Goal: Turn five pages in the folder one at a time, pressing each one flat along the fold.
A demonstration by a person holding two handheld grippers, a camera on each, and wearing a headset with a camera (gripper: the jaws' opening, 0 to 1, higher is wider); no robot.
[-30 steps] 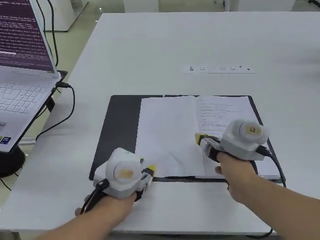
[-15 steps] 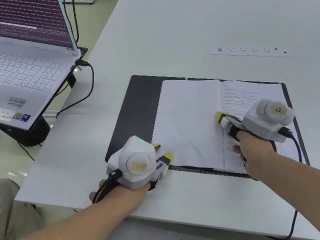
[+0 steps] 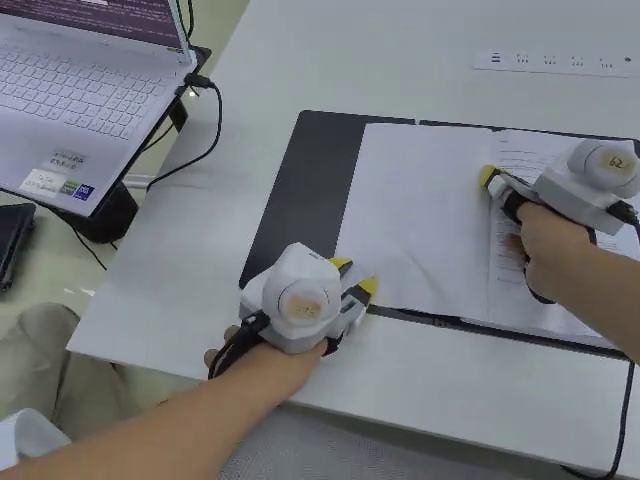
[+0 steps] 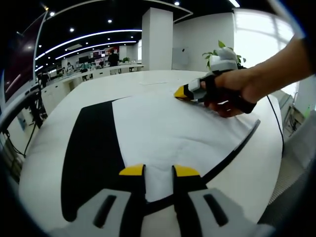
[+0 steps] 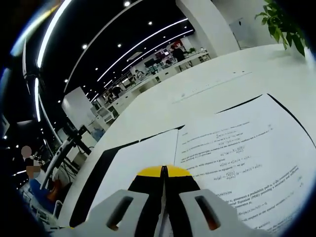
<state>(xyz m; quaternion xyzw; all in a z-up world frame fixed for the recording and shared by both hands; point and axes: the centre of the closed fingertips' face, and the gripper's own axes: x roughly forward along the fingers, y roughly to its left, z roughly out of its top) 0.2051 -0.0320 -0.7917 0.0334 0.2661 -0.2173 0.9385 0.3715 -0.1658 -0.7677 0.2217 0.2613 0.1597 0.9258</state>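
white table [image 3: 200, 250] runs from the near edge out towards an open-plan office with strip lights. nearest, the left gripper [image 3: 353, 275] sits at the near left corner of the papers. its yellow-tipped jaws are a narrow gap apart, low over the bottom edge of a blank page [image 3: 420, 220], and nothing is pinched between them.

that page lies inside a black folder [image 3: 300, 190], which is spread open and flat on the table. left of the page, the folder's dark inner cover is bare. right of it lies a printed page [image 5: 247, 148], and the two sheets meet along the fold.

further in, the right gripper [image 5: 163, 172] has its jaws pressed together, yellow tips touching, down on the paper right at the fold.

beyond the folder a white power strip [image 3: 565, 60] lies on the table. off to the far left an open laptop [image 3: 80, 90] stands, with a black cable [image 3: 205, 140] plugged into its side.
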